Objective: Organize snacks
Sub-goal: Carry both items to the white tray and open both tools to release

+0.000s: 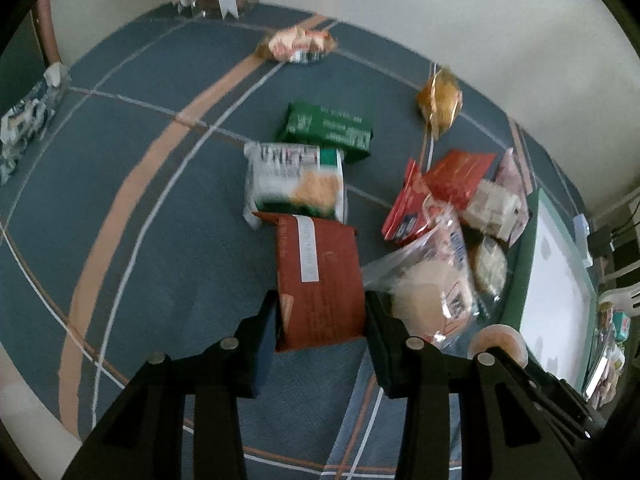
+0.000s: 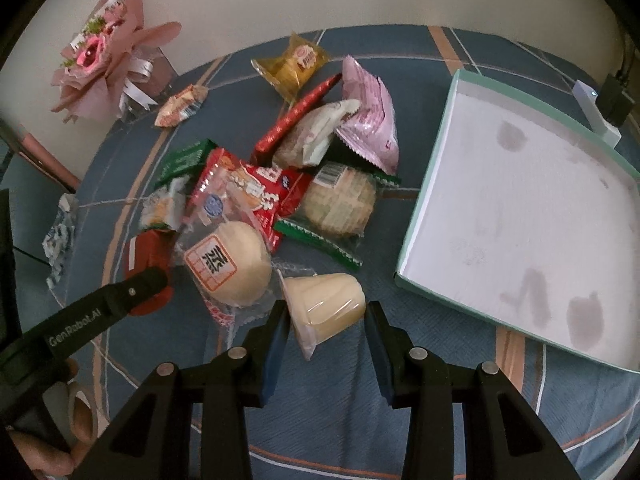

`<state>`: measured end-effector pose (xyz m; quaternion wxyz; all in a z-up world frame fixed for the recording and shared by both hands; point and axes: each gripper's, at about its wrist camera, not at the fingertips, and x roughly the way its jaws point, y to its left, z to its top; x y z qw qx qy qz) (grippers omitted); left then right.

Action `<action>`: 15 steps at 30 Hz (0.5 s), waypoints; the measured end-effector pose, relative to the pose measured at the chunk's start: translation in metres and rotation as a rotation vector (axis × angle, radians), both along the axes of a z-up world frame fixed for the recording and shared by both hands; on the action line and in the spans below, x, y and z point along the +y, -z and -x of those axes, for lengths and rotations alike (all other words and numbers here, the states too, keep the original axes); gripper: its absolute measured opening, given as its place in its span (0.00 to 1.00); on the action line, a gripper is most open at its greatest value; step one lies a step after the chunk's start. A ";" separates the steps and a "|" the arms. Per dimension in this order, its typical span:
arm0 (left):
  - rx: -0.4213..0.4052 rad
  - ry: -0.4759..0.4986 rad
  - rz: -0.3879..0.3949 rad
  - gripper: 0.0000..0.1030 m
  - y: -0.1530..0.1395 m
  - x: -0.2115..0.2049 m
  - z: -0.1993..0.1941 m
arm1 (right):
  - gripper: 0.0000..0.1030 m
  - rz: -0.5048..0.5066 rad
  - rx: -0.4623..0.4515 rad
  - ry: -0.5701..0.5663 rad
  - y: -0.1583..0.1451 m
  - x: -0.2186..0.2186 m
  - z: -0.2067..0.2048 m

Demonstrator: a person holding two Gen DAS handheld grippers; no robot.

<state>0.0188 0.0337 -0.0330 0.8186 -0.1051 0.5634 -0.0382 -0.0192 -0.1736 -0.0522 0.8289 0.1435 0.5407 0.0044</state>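
My left gripper [image 1: 320, 312] is shut on a red-brown snack packet [image 1: 320, 272], its pads pressed to the packet's two sides just above the blue cloth. In the right wrist view one finger [image 2: 120, 300] of it crosses that packet [image 2: 140, 252]. My right gripper [image 2: 326, 320] is shut on a pale yellow jelly cup [image 2: 328, 304], which lies tilted between the pads. Beyond them is a pile of snacks: a round bun in clear wrap [image 2: 236, 264], a red bag [image 2: 256, 188], a pink packet [image 2: 368, 128]. A green packet [image 1: 328, 124] and a white-and-green one [image 1: 296, 180] lie apart.
A shallow teal-rimmed box [image 2: 520, 208] with a white floor sits to the right of the pile. A pink bouquet [image 2: 104, 60] stands at the back left by the wall. A blue-and-white packet [image 2: 60, 232] lies near the table's left edge. A yellow packet [image 2: 292, 64] lies at the back.
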 end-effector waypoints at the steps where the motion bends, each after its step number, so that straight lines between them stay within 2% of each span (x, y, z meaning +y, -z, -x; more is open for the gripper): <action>1: -0.018 0.000 0.001 0.41 -0.005 -0.001 0.000 | 0.40 -0.004 -0.005 0.004 -0.002 -0.001 0.001; 5: -0.074 0.008 0.002 0.41 -0.025 -0.005 0.004 | 0.40 -0.006 -0.044 0.025 -0.015 -0.009 0.007; 8: -0.116 0.050 -0.012 0.41 -0.040 -0.022 0.004 | 0.40 0.029 -0.087 0.067 -0.025 -0.019 0.007; 15: -0.130 0.254 -0.035 0.41 -0.062 -0.095 -0.001 | 0.40 0.101 -0.094 0.235 -0.030 -0.065 0.004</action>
